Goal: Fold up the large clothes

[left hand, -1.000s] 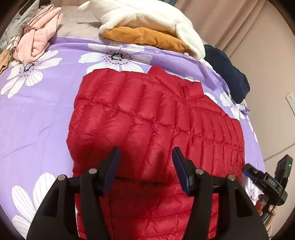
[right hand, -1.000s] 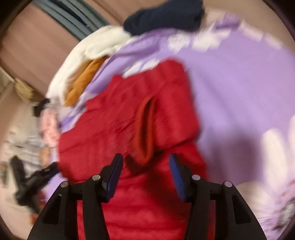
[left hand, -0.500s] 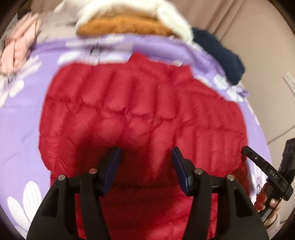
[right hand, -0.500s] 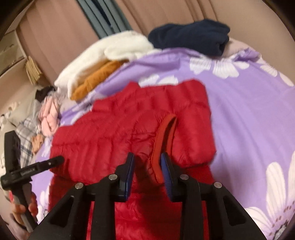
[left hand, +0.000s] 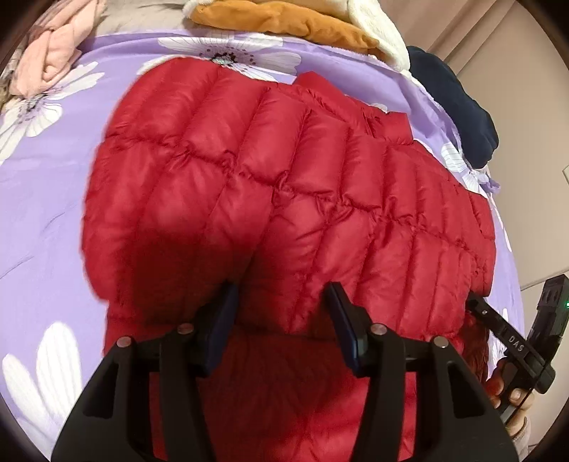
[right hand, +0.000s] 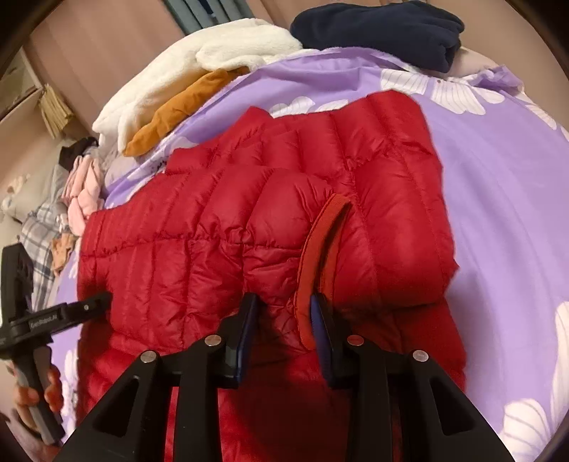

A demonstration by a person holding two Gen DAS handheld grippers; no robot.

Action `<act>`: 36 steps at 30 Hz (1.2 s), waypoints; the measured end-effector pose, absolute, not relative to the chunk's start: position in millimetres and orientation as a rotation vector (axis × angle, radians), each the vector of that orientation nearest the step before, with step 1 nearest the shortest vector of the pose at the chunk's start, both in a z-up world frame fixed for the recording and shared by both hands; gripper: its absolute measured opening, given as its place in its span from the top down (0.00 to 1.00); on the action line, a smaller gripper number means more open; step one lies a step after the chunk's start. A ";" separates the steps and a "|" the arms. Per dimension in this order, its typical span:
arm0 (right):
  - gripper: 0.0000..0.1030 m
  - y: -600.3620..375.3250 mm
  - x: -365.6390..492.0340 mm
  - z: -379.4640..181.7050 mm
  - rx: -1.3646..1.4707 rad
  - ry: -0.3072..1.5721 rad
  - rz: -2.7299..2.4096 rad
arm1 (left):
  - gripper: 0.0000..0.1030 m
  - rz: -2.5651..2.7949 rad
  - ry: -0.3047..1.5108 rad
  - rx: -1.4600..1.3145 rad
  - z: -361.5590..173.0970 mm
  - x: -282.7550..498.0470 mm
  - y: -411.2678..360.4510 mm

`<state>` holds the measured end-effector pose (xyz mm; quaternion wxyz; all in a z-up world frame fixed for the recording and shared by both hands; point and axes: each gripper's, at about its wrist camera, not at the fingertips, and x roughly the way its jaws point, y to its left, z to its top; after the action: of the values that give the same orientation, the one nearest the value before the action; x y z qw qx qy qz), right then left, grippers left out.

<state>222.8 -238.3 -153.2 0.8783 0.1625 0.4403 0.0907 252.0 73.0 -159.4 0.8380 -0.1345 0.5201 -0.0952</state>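
Observation:
A red puffer jacket (left hand: 284, 177) lies partly folded on a purple flowered bedsheet (left hand: 42, 213). My left gripper (left hand: 282, 302) points down at the jacket's near folded edge. Its fingers stand apart, with puffy fabric bulging between them but not pinched flat. In the right wrist view the same jacket (right hand: 213, 231) has a sleeve laid across it, ending in a darker red cuff band (right hand: 320, 248). My right gripper (right hand: 284, 320) is shut on the fold of fabric beside that cuff, with the band running down between its pads.
A white fleece over an orange garment (left hand: 284, 25) is piled at the far side of the bed. A navy garment (left hand: 451, 106) sits at the far right corner, pink clothes (left hand: 46, 60) at the far left. A person's hand (left hand: 512, 394) grips the right tool.
Both grippers have come down closer to the jacket. The right gripper's jaws have narrowed onto the fold by the cuff. The left jaws stay about as wide, now in the fabric.

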 end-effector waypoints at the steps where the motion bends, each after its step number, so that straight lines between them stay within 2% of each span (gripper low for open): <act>1: 0.67 -240.1 217.8 -148.5 0.349 0.912 0.194 | 0.47 -0.196 1.093 -0.281 -154.5 245.7 74.7; 3: 0.65 -243.3 206.2 -137.8 0.363 0.886 0.199 | 0.40 -0.169 1.063 -0.275 -143.0 228.5 80.5; 5: 0.61 -247.5 195.0 -131.5 0.381 0.868 0.204 | 0.26 -0.157 1.021 -0.310 -132.4 204.0 90.1; 6: 0.54 -250.4 188.7 -129.1 0.398 0.864 0.210 | 0.24 -0.159 1.007 -0.332 -130.4 194.0 95.6; 7: 0.52 -254.7 179.6 -126.6 0.420 0.863 0.216 | 0.23 -0.159 0.993 -0.361 -127.9 178.9 103.9; 21: 0.47 -285.7 117.0 -126.5 0.502 0.921 0.193 | 0.22 -0.032 0.983 -0.577 -133.5 53.2 178.1; 36: 0.44 -313.4 77.7 -153.0 0.610 1.015 0.161 | 0.19 -0.093 1.040 -0.726 -157.2 17.2 187.8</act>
<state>77.7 -313.4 -153.0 0.8268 0.2870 0.4778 0.0757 17.2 187.8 -157.2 0.8046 -0.3388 0.4857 -0.0433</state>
